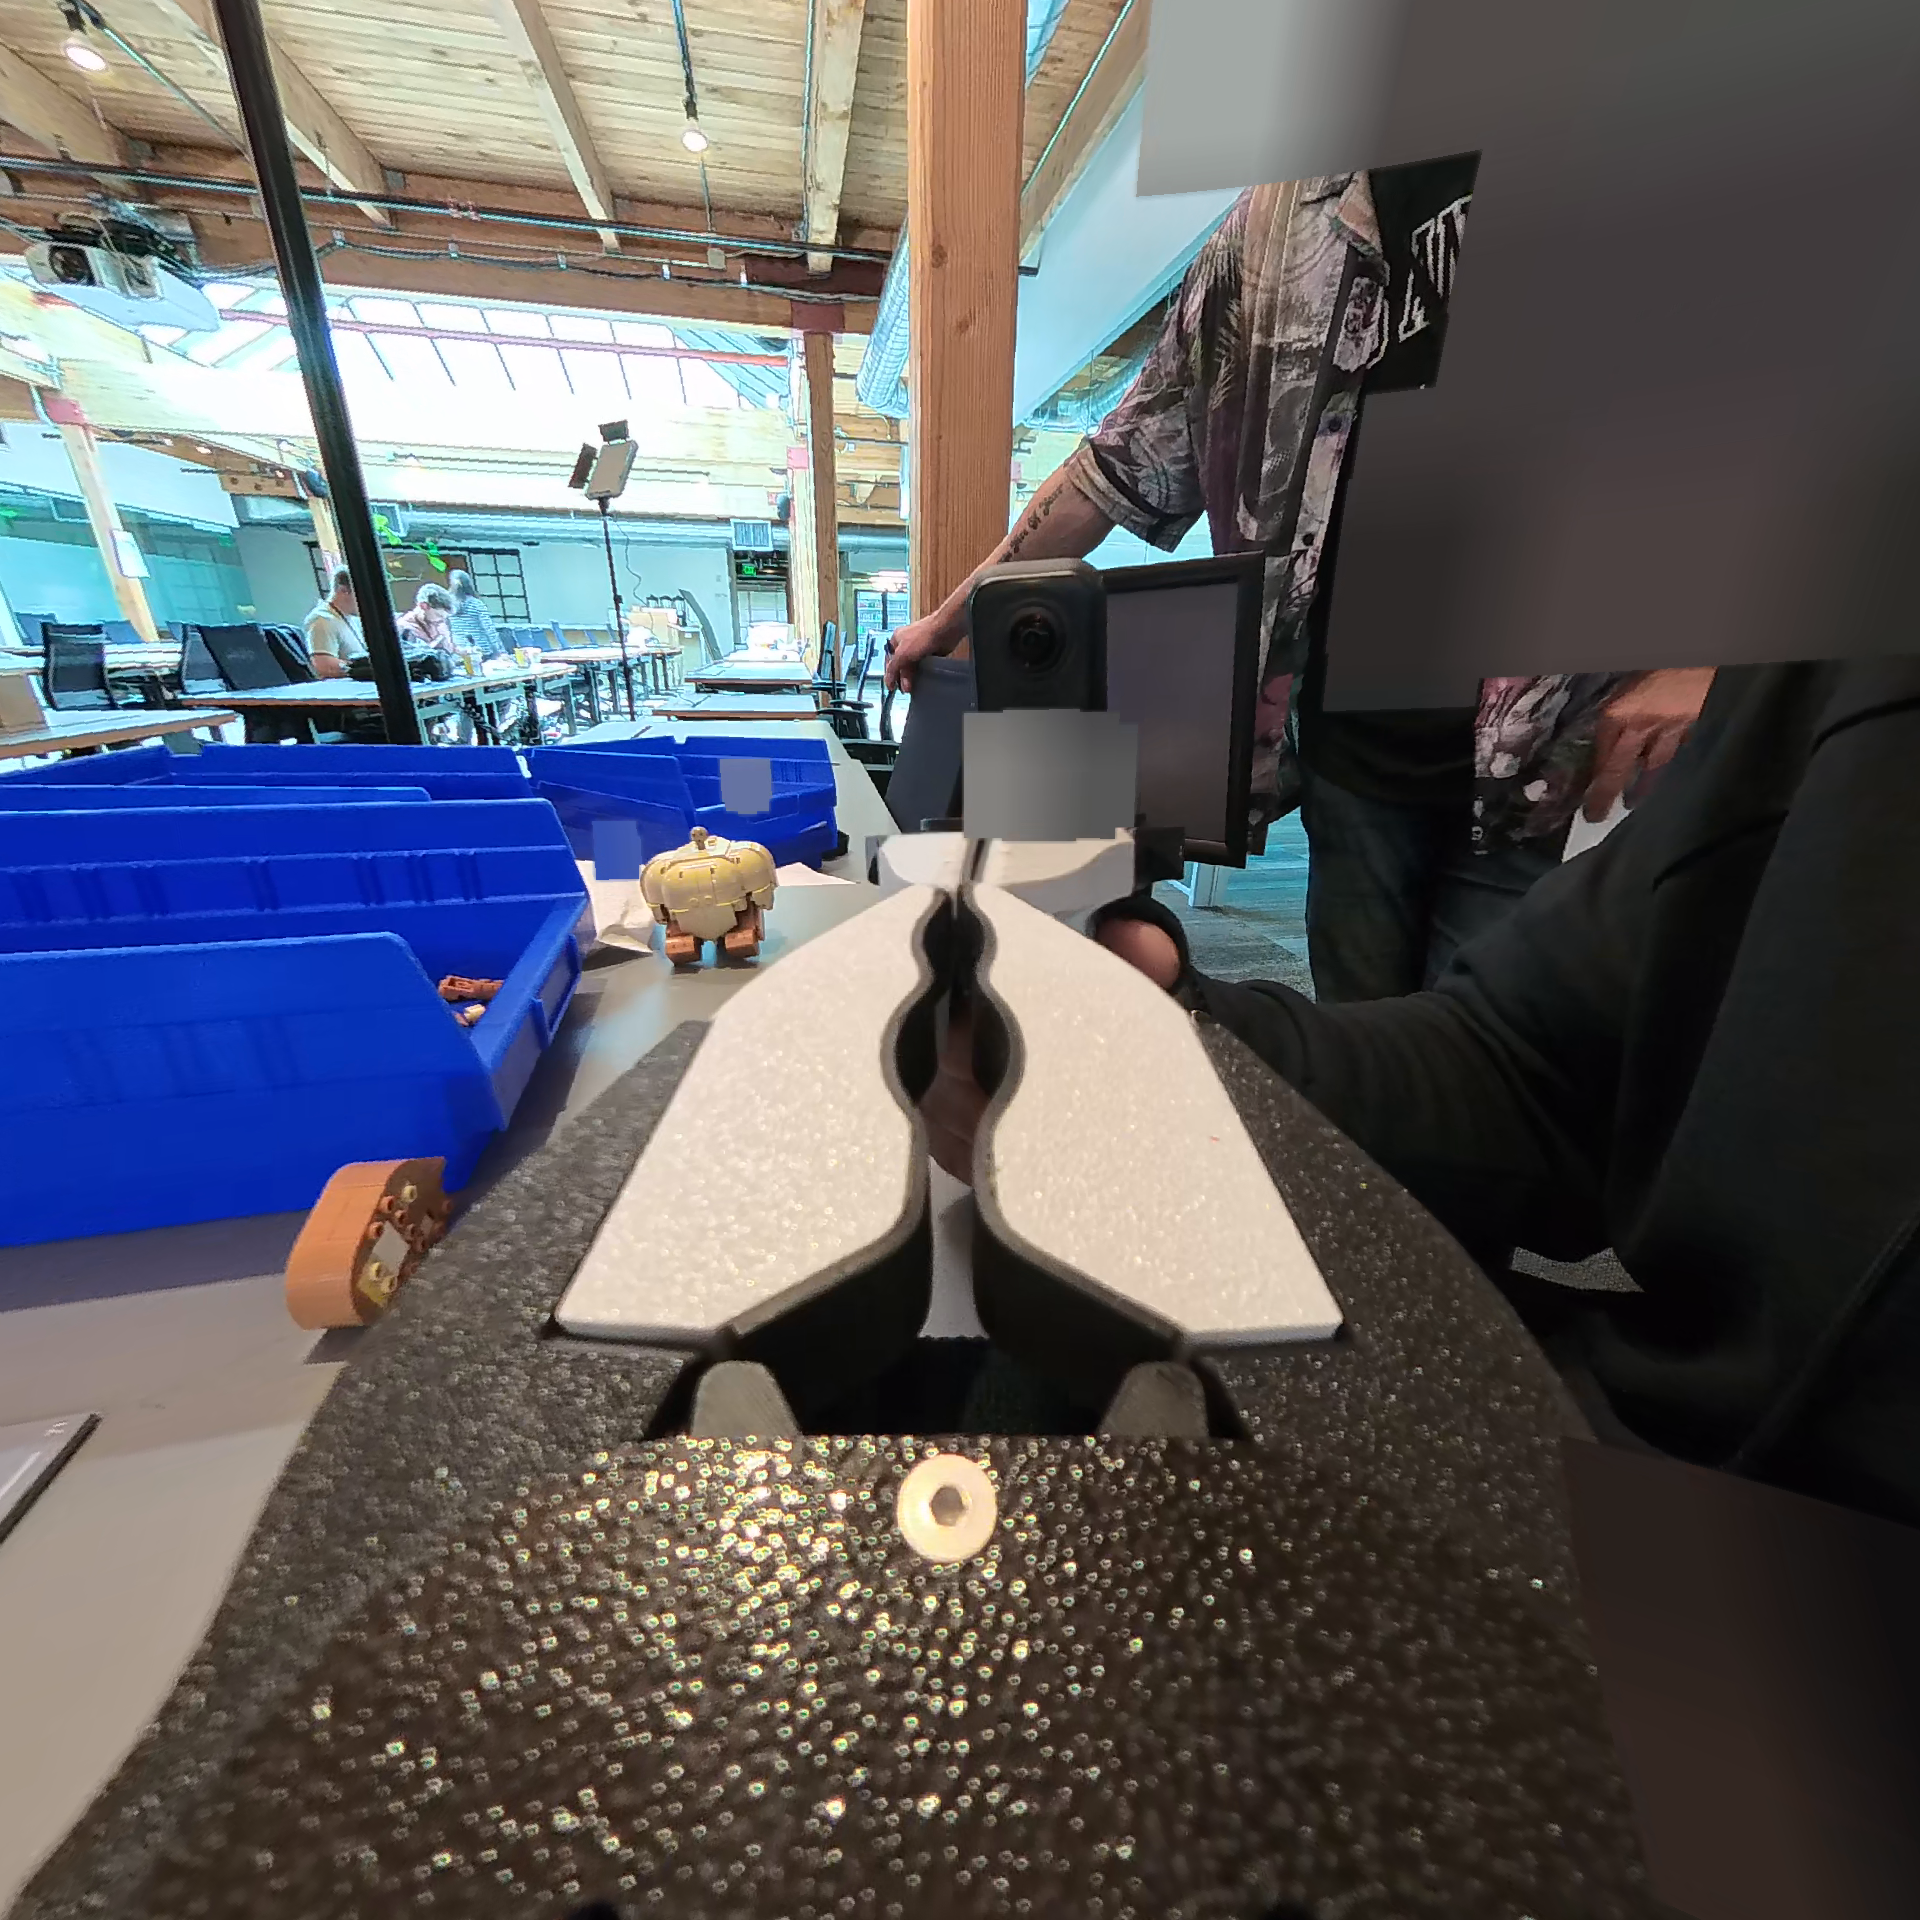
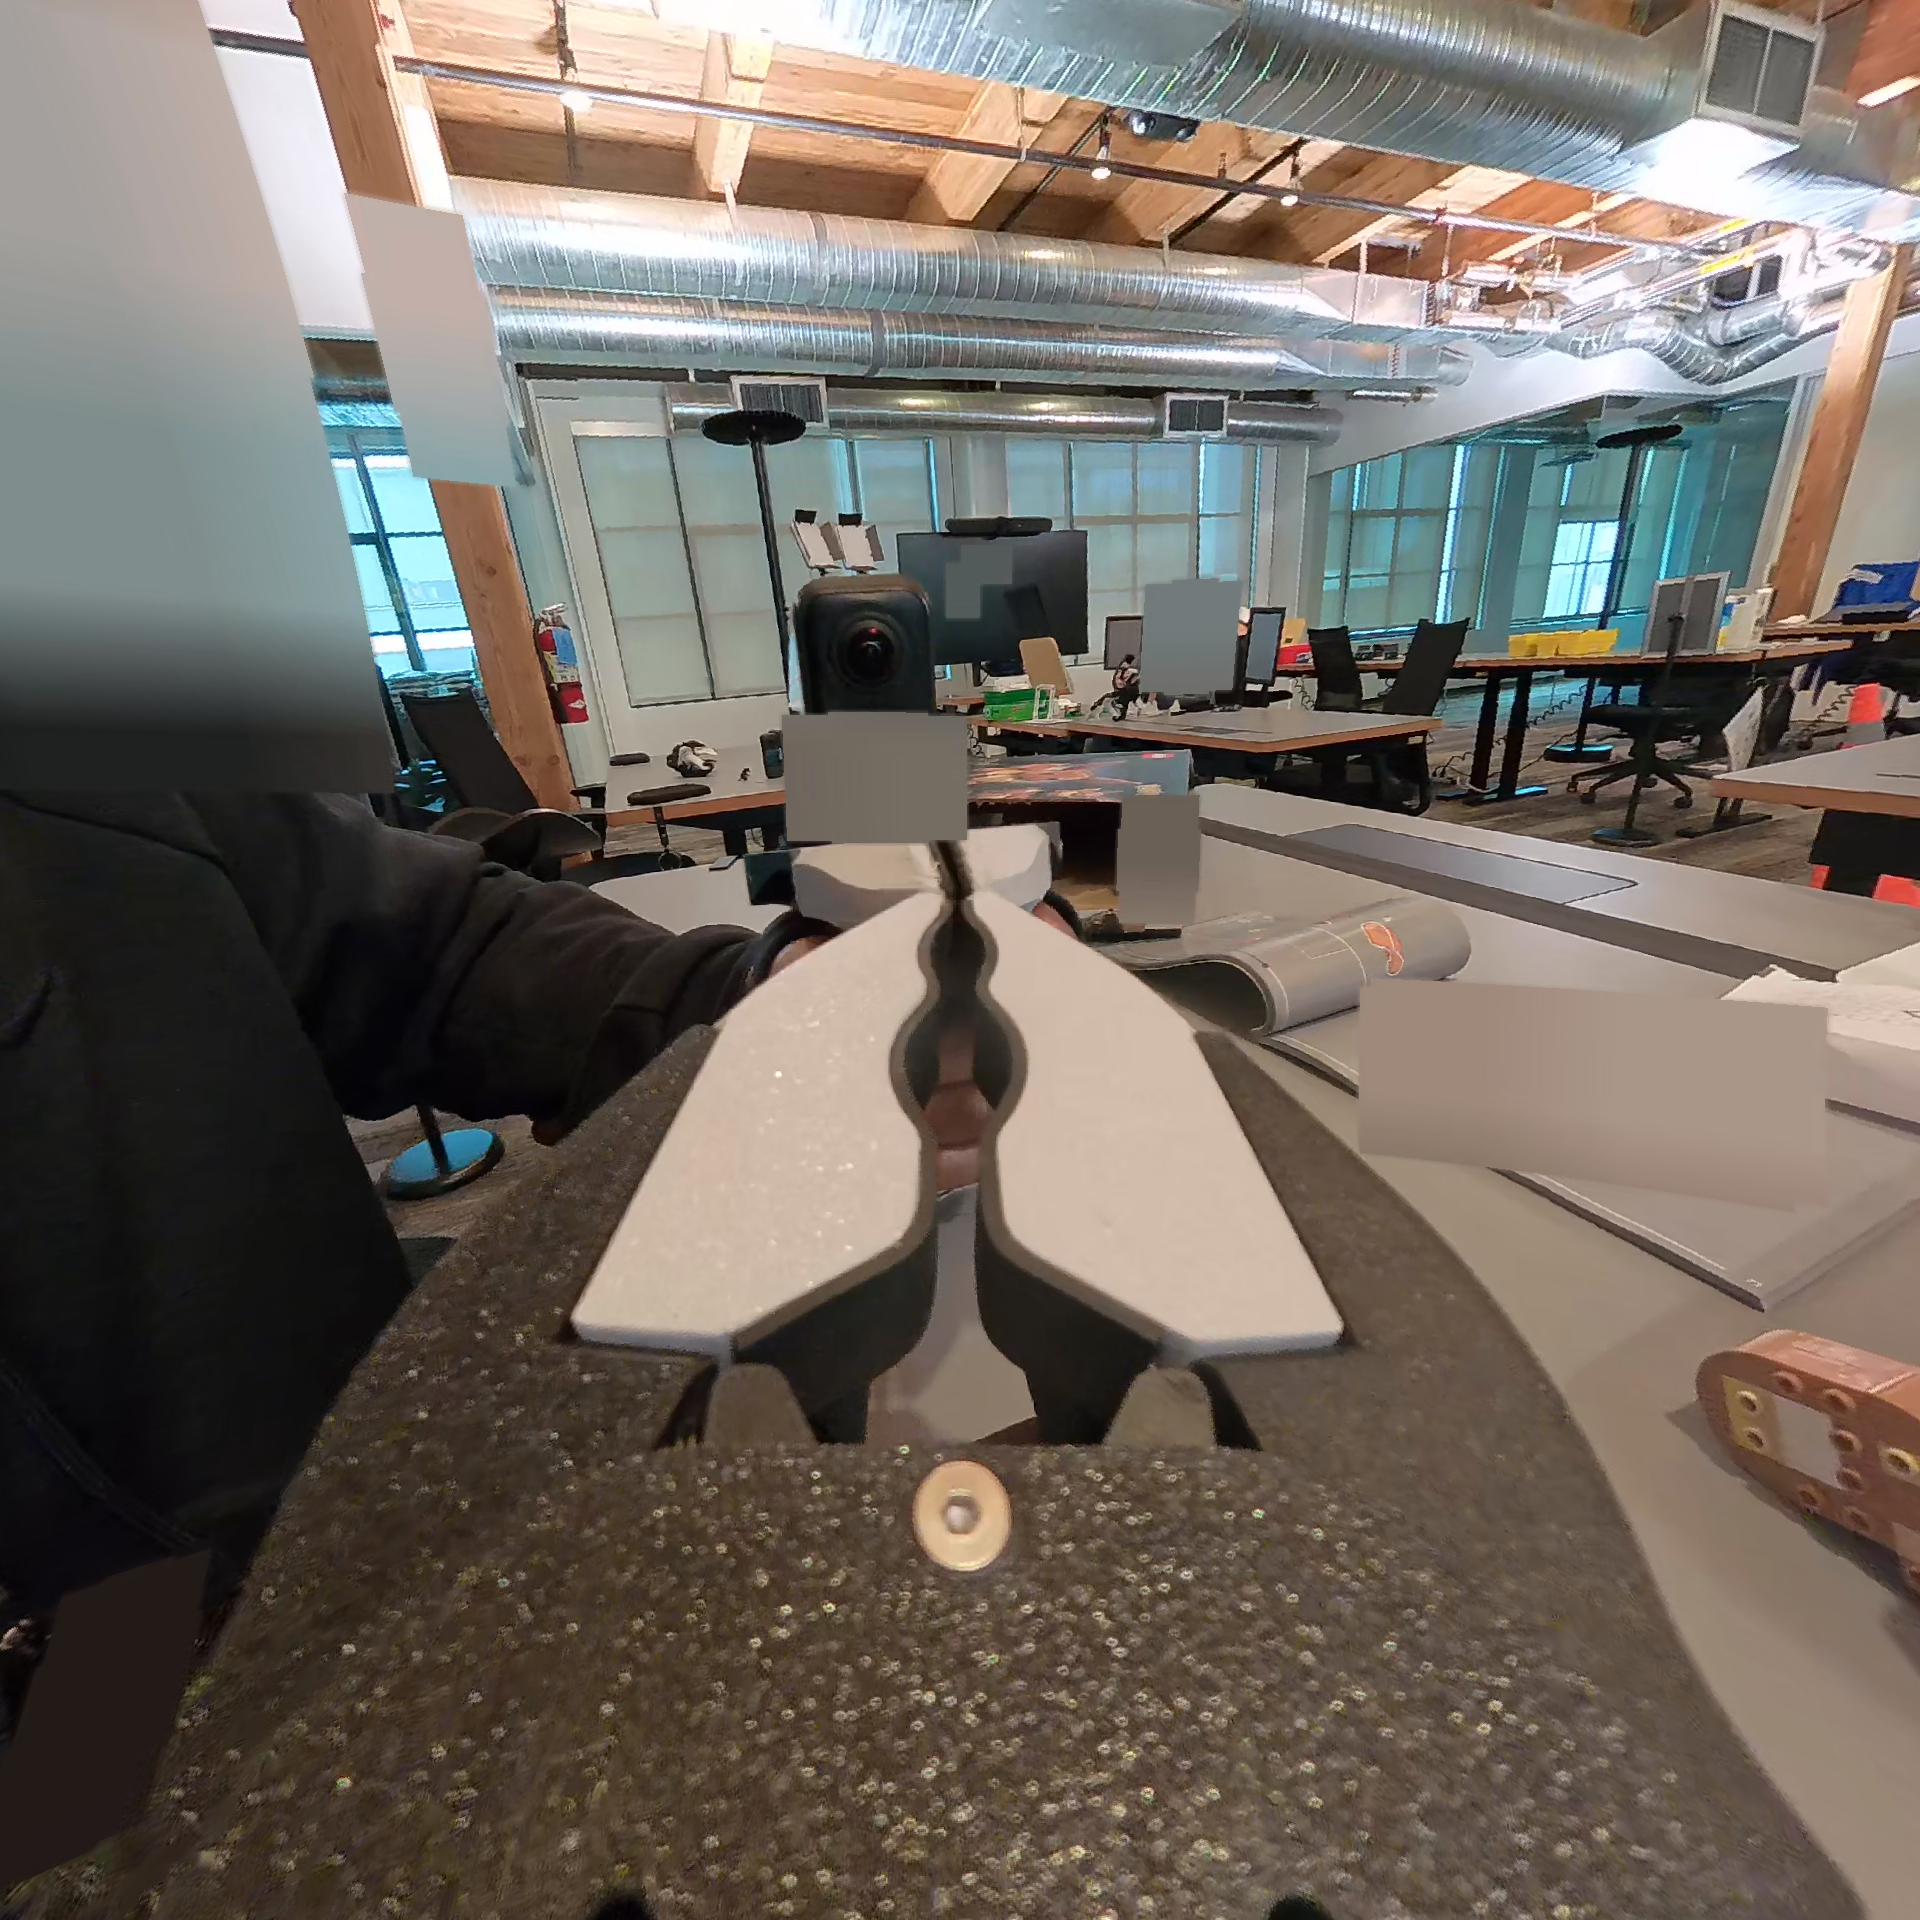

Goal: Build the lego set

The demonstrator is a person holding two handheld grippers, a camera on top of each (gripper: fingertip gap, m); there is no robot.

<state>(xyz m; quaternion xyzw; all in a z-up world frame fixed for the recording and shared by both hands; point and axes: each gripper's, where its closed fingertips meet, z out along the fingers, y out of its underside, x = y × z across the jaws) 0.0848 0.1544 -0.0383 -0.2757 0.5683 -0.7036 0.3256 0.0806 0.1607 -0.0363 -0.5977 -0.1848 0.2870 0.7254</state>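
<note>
My left gripper [image 1: 956, 896] is shut, its white fingers [image 1: 831, 1091] meeting at the tips with nothing between them. My right gripper [image 2: 951, 902] is shut the same way. The two point at each other, tip almost to tip, above the grey table [image 1: 156, 1507]. The right gripper [image 1: 1003, 862] with its camera shows just beyond my left tips, and the left gripper [image 2: 904, 868] just beyond my right tips. A tan and brown brick-built figure [image 1: 709, 896] stands on the table left of my left tips. A brown brick-built piece [image 1: 364, 1242] lies at the near left and also shows in the right wrist view [image 2: 1829, 1444].
Blue bins [image 1: 260, 1039] line the left side, one holding small brown pieces [image 1: 470, 992]. An open booklet [image 2: 1320, 966] and a printed box [image 2: 1081, 779] lie on the table [image 2: 1714, 1662]. A person in a patterned shirt [image 1: 1278, 416] stands behind. Black sleeves [image 1: 1558, 1039] hold the grippers. The grippers are tip to tip, or close to it.
</note>
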